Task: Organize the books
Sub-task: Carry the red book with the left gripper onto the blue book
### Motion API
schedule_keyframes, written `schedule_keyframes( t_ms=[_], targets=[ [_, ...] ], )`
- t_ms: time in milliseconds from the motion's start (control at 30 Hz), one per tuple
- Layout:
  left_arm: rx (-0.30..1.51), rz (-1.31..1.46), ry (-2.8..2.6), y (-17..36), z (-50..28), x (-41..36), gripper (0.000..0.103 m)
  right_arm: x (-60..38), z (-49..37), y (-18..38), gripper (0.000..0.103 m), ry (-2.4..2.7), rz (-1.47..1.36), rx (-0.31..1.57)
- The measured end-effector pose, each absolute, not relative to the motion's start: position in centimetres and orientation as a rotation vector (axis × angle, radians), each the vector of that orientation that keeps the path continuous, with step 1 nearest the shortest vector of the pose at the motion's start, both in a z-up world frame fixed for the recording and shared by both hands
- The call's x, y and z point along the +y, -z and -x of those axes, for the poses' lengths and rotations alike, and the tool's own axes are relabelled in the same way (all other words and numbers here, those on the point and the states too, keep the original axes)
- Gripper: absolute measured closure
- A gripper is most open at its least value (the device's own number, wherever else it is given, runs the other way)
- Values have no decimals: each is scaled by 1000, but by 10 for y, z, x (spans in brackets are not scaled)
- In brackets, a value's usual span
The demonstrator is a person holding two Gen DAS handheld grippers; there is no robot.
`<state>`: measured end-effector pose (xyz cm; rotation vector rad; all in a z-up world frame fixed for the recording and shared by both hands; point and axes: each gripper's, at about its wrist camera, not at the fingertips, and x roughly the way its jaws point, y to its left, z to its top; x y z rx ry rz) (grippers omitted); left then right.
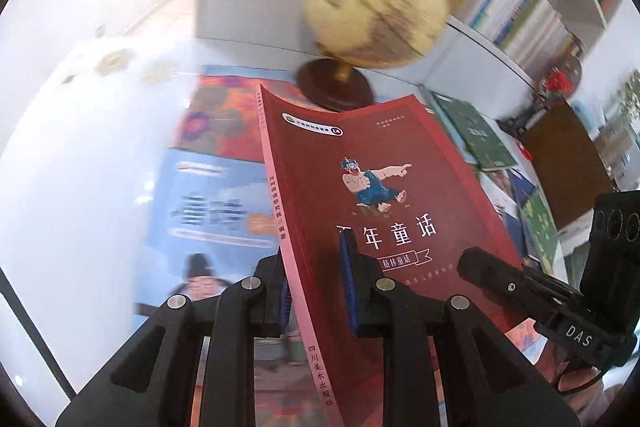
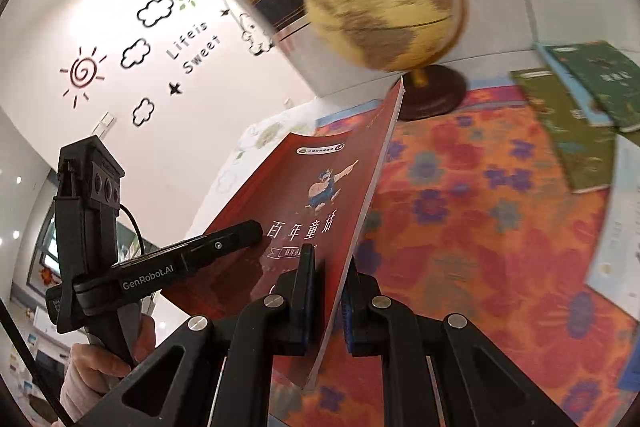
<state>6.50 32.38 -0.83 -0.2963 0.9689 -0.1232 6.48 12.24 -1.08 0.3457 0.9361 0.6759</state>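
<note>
While both grippers clamp its lower edge, the red book (image 1: 372, 187) is held tilted above the floral cloth (image 2: 500, 227), in front of the globe (image 1: 376, 3). The left gripper (image 1: 316, 291) grasps it near the spine; the right gripper (image 2: 328, 291) grasps the page edge. Green books (image 2: 592, 87), somewhat blurred, lie beside the globe.

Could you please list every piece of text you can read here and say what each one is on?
"百年童话": red book cover.
"格林童话": banner below that title.
"四川美术出版社": its spine.
"DAS": right hand-held gripper.
"GenRobot.AI": left hand-held gripper.
"Life is Sweet": wall sticker.
Green book, blue book, shelved spines: too blurred.
</note>
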Motion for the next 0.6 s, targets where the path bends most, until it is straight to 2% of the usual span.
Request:
schedule_keyframes(
  t_ms=[433, 600],
  targets=[
    [1045, 380, 11, 66, -53, 393, 84, 208, -60, 68, 91, -649, -330, 1119],
    [1104, 350, -1, 85, -50, 398, 75, 216, -55, 89, 91, -626, -345, 1175]
  ],
)
